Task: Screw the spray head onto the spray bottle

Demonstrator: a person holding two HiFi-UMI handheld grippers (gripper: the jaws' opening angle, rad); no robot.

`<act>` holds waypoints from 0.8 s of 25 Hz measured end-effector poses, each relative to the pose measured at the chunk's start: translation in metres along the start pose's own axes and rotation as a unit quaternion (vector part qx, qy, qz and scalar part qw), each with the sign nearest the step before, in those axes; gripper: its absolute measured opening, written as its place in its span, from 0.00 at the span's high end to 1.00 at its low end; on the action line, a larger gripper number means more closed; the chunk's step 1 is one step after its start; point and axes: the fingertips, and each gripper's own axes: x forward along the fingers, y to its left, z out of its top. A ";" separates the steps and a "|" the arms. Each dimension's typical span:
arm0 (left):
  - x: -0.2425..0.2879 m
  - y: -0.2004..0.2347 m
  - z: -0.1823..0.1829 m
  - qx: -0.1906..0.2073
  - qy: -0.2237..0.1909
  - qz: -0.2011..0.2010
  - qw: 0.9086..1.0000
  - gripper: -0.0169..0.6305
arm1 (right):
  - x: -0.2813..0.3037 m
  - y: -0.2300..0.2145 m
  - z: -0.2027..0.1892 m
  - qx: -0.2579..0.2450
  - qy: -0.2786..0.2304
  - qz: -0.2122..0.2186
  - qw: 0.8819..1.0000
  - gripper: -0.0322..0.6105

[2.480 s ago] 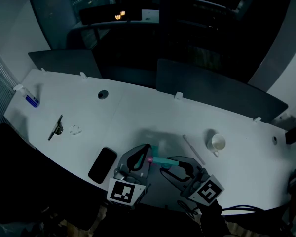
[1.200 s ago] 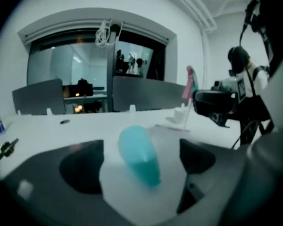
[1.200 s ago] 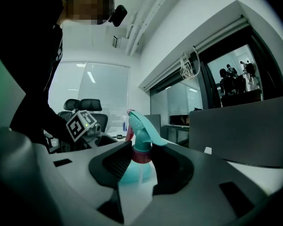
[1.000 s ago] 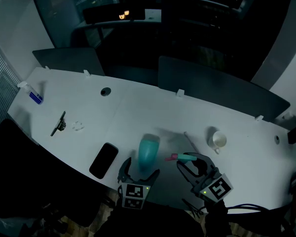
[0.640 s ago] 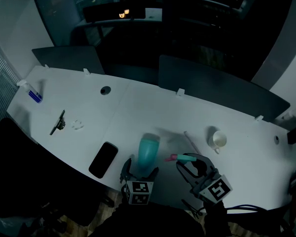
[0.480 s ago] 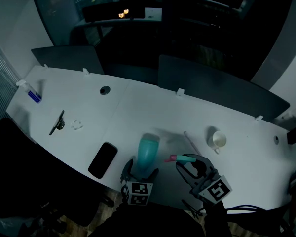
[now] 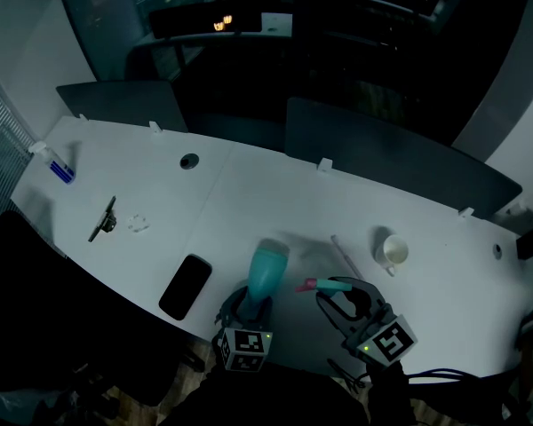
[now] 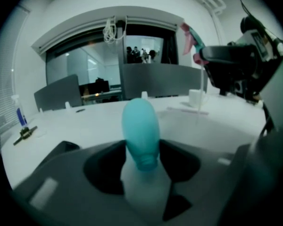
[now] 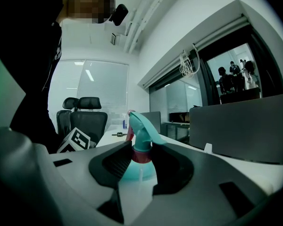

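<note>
A teal spray bottle [image 7: 266, 269] lies on the white table [image 7: 249, 202], with its open neck toward me. My left gripper [image 7: 247, 300] has just been closing, and its jaws now sit against both sides of the bottle [image 8: 140, 126] near the neck. To the right my right gripper [image 7: 342, 296] is shut on the teal spray head [image 7: 324, 284] with its pink collar, and holds it above the table, apart from the bottle. In the right gripper view the spray head [image 9: 141, 135] stands upright between the jaws.
A black phone [image 7: 185, 287] lies left of the bottle. A white cup [image 7: 393, 253] and a thin white tube [image 7: 345, 257] are to the right. A small blue-labelled bottle [image 7: 58, 169] and a black clip [image 7: 102, 222] sit far left. Dark divider panels [image 7: 382, 162] line the back edge.
My left gripper has slid forward around the bottle's neck end and its jaws have closed from wide open onto it. The right gripper and spray head have not moved.
</note>
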 end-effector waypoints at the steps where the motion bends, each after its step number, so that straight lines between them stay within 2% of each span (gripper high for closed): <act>1: -0.003 0.001 0.004 0.004 -0.004 -0.005 1.000 0.62 | 0.000 -0.001 0.000 0.000 0.000 -0.001 1.000 0.73; 4: -0.014 0.007 0.024 0.012 -0.028 -0.015 0.999 0.63 | -0.002 -0.003 0.000 0.002 -0.004 -0.004 1.000 0.73; 9: -0.035 0.016 0.077 0.021 -0.077 -0.026 0.996 0.65 | -0.001 -0.006 0.002 0.008 -0.007 -0.007 1.000 0.73; 14: -0.029 0.015 0.084 0.046 -0.057 -0.043 0.996 0.66 | 0.001 -0.005 0.001 0.008 -0.008 -0.005 1.000 0.73; 20: -0.009 0.014 0.082 0.022 -0.042 -0.056 0.997 0.67 | -0.001 -0.007 0.001 0.008 -0.006 -0.010 1.000 0.73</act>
